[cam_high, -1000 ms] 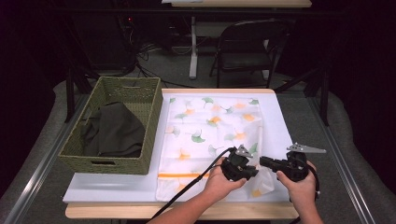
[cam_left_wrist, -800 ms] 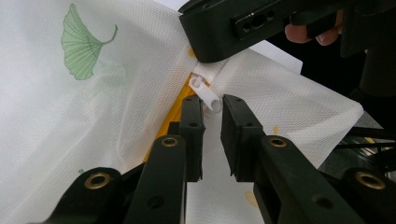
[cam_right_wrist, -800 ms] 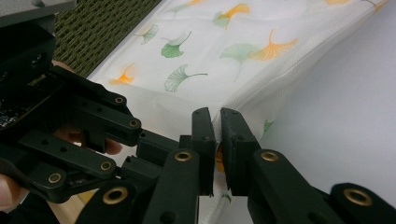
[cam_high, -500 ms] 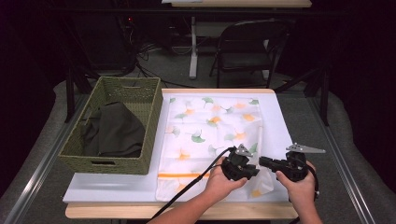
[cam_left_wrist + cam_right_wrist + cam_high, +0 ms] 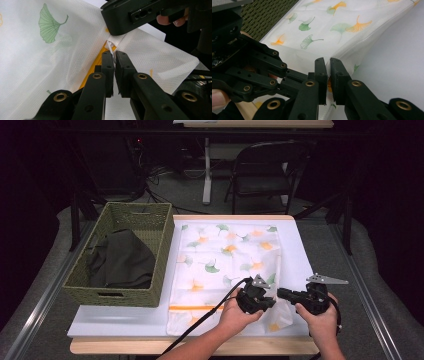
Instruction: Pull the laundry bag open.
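A white mesh bag [image 5: 225, 255] printed with green and orange leaves lies flat on the white table [image 5: 305, 255]. Its orange zipper [image 5: 192, 308] runs along the near end. My left gripper [image 5: 270, 302] and right gripper [image 5: 281, 294] meet tip to tip at the bag's near right corner. In the left gripper view my left gripper [image 5: 115, 56] has just been closing and is shut on the small white zipper pull [image 5: 110, 47]. Just beyond it is the right gripper's black body [image 5: 130, 17]. In the right gripper view my right gripper [image 5: 328, 64] is shut on the bag's raised edge [image 5: 342, 55].
A green woven basket [image 5: 125, 297] stands left of the bag with a dark cloth [image 5: 120, 260] inside. A folding chair [image 5: 265, 170] and cables sit on the floor beyond the table. The table's front edge is just under the person's hands.
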The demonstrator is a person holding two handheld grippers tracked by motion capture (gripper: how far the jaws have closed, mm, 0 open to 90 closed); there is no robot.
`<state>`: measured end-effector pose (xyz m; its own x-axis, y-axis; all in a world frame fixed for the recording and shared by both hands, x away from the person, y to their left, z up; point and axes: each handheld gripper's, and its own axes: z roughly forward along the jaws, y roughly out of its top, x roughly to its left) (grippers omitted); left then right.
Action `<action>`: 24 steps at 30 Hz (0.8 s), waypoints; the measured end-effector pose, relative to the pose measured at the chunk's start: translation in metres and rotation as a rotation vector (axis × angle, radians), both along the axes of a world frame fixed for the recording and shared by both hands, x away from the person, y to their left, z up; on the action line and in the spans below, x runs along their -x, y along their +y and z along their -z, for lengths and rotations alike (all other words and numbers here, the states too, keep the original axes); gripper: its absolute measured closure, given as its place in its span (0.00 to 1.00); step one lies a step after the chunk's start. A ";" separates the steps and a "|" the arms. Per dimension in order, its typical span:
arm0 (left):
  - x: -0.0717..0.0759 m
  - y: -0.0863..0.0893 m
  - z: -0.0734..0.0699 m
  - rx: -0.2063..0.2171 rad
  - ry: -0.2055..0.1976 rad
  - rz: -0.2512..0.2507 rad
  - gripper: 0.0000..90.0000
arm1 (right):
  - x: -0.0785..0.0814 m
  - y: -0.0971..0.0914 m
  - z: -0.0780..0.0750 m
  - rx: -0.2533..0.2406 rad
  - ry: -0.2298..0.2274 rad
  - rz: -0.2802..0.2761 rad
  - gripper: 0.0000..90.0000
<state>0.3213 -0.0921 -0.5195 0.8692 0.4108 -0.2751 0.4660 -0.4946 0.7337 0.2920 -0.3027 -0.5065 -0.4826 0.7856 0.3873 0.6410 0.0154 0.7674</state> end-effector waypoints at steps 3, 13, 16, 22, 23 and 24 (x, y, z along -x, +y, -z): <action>0.000 0.002 0.000 0.008 0.002 -0.008 0.96 | 0.000 0.001 0.000 -0.002 0.004 -0.001 0.94; -0.001 0.003 -0.002 0.015 -0.002 -0.021 0.98 | 0.000 0.001 0.001 0.009 0.008 -0.006 0.94; -0.002 0.003 -0.001 0.017 -0.001 -0.019 0.99 | 0.000 0.001 0.001 0.012 0.008 -0.004 0.94; -0.002 0.003 -0.001 0.022 -0.004 -0.020 0.99 | 0.001 0.001 0.001 0.012 0.008 -0.004 0.93; -0.002 0.003 -0.001 0.024 -0.005 -0.019 0.99 | 0.001 0.001 0.001 0.011 0.006 -0.004 0.93; -0.002 0.003 0.000 0.031 -0.003 -0.017 0.99 | 0.001 0.000 0.001 0.014 0.005 -0.001 0.92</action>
<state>0.3237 -0.0886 -0.5190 0.8630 0.4166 -0.2857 0.4720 -0.4633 0.7501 0.2914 -0.3022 -0.5076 -0.4814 0.7906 0.3784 0.6447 0.0269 0.7639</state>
